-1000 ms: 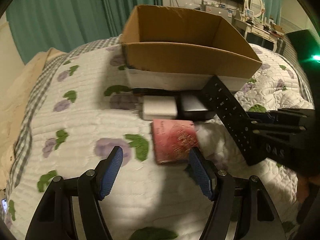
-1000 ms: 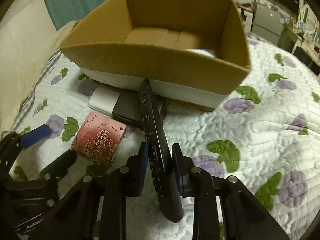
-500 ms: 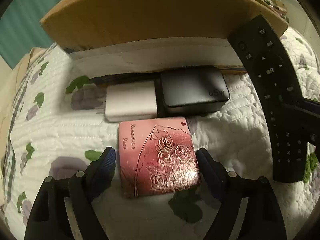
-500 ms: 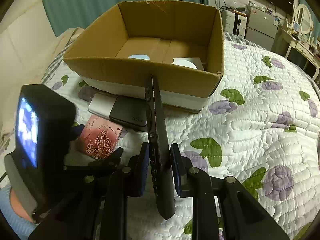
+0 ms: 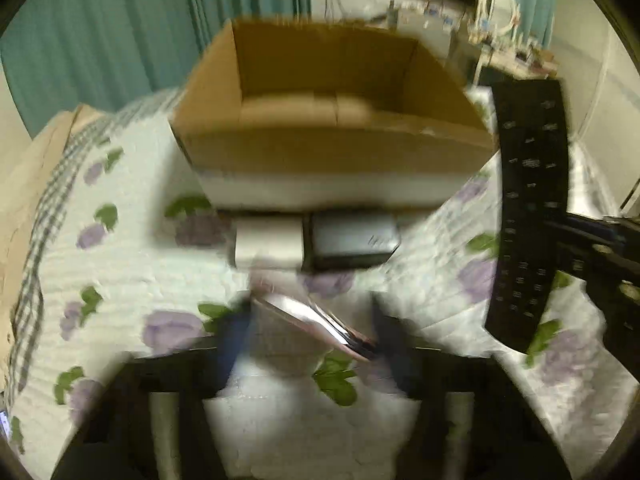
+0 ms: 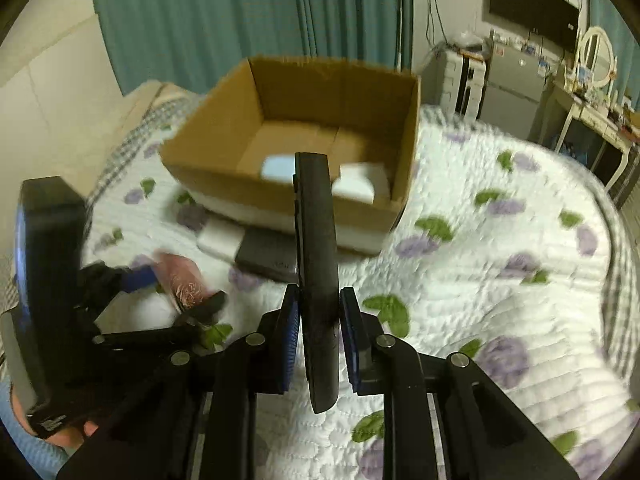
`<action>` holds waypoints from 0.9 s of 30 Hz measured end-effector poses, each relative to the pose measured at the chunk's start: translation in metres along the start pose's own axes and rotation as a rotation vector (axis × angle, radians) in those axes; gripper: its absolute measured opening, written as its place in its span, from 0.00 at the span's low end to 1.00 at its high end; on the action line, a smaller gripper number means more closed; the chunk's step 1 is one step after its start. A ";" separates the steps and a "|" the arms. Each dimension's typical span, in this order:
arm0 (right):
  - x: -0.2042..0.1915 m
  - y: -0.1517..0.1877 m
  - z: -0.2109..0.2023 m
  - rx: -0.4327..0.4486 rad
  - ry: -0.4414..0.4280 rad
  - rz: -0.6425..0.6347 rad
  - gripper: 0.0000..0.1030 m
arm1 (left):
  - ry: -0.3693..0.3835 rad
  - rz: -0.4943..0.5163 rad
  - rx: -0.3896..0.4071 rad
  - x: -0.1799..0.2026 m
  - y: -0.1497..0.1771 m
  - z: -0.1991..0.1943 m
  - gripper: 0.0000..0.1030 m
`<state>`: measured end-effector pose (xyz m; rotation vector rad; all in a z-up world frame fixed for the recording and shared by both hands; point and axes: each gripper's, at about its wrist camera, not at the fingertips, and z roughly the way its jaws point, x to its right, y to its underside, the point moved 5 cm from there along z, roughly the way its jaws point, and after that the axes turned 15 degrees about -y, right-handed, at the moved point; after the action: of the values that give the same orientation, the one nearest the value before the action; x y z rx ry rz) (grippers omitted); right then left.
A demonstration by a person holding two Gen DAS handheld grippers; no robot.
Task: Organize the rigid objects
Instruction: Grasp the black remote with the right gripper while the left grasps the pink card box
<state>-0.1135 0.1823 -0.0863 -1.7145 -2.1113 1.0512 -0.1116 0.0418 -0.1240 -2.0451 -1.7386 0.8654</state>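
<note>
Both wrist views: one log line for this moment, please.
left gripper: shut on pink rose-print card | right gripper: shut on black remote control | brown cardboard box: ahead

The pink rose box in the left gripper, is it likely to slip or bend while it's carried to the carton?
The pink box looks stiff: its edges stay straight. It sits tilted between the left gripper fingers, so it may pivot. Its glossy face catches light, so it could be slippery. It looks thin, so probably light.

Pink rose card (image 5: 316,322): formerly flat on quilt (image 5: 132,264), now clamped in left gripper (image 5: 310,334), lifted, tilted. Remote (image 6: 316,256): raised higher in right gripper (image 6: 320,312); tip now overlaps cardboard box (image 6: 224,178) front wall.
</note>
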 end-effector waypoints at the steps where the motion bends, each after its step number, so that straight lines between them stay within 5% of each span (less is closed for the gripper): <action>1: 0.001 -0.005 -0.005 0.011 0.002 -0.005 0.18 | -0.001 -0.010 0.013 -0.003 -0.006 -0.010 0.22; 5: 0.001 -0.030 -0.028 0.059 0.021 -0.027 0.18 | 0.041 -0.004 0.061 -0.008 -0.028 -0.032 0.12; 12: 0.018 -0.019 -0.024 0.063 0.025 0.015 0.18 | 0.071 0.023 0.016 0.002 -0.024 -0.003 0.13; 13: 0.022 -0.016 -0.021 0.056 0.021 0.028 0.18 | 0.070 0.037 0.008 0.006 -0.017 -0.001 0.16; 16: 0.033 -0.007 -0.012 0.030 0.017 0.056 0.18 | 0.040 0.082 -0.021 0.017 0.000 0.016 0.59; 21: 0.034 -0.003 -0.009 0.025 0.025 0.054 0.18 | 0.036 0.102 -0.112 0.040 0.024 0.040 0.60; 27: 0.032 0.001 -0.002 0.007 0.021 0.044 0.18 | 0.024 0.067 -0.179 0.057 0.026 0.068 0.77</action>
<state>-0.1209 0.2129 -0.0938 -1.7680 -2.0638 1.0470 -0.1302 0.0818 -0.2047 -2.2293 -1.8018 0.7238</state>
